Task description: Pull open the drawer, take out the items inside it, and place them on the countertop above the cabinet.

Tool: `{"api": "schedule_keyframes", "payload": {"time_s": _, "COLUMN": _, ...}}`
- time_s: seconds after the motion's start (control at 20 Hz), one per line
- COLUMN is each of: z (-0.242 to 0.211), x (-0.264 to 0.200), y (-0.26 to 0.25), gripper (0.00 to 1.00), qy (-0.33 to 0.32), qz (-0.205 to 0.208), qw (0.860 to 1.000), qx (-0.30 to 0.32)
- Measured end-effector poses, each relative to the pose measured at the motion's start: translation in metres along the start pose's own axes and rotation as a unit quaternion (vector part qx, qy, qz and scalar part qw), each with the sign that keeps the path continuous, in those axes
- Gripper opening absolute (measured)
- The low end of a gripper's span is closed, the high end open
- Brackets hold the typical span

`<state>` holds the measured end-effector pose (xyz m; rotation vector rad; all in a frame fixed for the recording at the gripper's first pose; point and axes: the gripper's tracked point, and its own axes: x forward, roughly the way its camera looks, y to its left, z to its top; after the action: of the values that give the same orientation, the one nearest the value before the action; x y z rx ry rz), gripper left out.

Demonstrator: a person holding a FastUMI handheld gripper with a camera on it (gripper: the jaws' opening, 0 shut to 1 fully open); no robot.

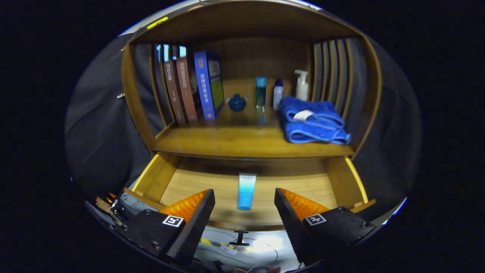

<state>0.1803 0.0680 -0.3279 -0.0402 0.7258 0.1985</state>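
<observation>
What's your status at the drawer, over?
Gripper open, holding nothing, fingers either side of the tube's line. Drawer pulled open; tube lying flat inside, just ahead. Nothing between fingers and tube.

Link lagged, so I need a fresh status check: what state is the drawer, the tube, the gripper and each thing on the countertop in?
Drawer: pulled open.
Blue tube: lying flat in the drawer, just ahead of the fingers, not gripped.
Gripper: open, fingers apart, holding nothing.
Books: upright, leaning a little.
Blue towel: folded, on the countertop.
Pump bottle: upright.
Two slim bottles: upright.
Small blue pot: lid on.
</observation>
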Motion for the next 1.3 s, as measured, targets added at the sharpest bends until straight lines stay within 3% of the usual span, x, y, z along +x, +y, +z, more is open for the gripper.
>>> {"api": "schedule_keyframes", "payload": {"time_s": 0.05, "z": -0.004, "x": 0.014, "y": 0.004, "gripper": 1.0, "qy": 0.028, "qz": 0.013, "qw": 0.999, "qx": 0.012}}
{"api": "schedule_keyframes", "payload": {"time_s": 0.25, "z": -0.024, "x": 0.07, "y": -0.013, "gripper": 0.99, "qy": 0.13, "qz": -0.023, "qw": 0.991, "qx": 0.003}}
{"api": "schedule_keyframes", "payload": {"time_s": 0.35, "z": -0.041, "x": 0.089, "y": -0.011, "gripper": 1.0, "qy": 0.178, "qz": -0.016, "qw": 0.984, "qx": 0.011}}
{"api": "schedule_keyframes", "payload": {"time_s": 0.55, "z": -0.055, "x": 0.113, "y": -0.025, "gripper": 0.99, "qy": 0.22, "qz": -0.043, "qw": 0.974, "qx": 0.036}}
{"api": "schedule_keyframes", "payload": {"time_s": 0.75, "z": -0.055, "x": 0.115, "y": -0.036, "gripper": 0.7, "qy": 0.272, "qz": -0.059, "qw": 0.961, "qx": 0.011}}
{"api": "schedule_keyframes", "payload": {"time_s": 0.95, "z": -0.056, "x": 0.113, "y": -0.041, "gripper": 0.39, "qy": 0.281, "qz": -0.069, "qw": 0.957, "qx": -0.009}}
{"api": "schedule_keyframes", "payload": {"time_s": 1.3, "z": -0.048, "x": 0.079, "y": -0.03, "gripper": 0.38, "qy": 0.25, "qz": -0.046, "qw": 0.967, "qx": -0.009}}
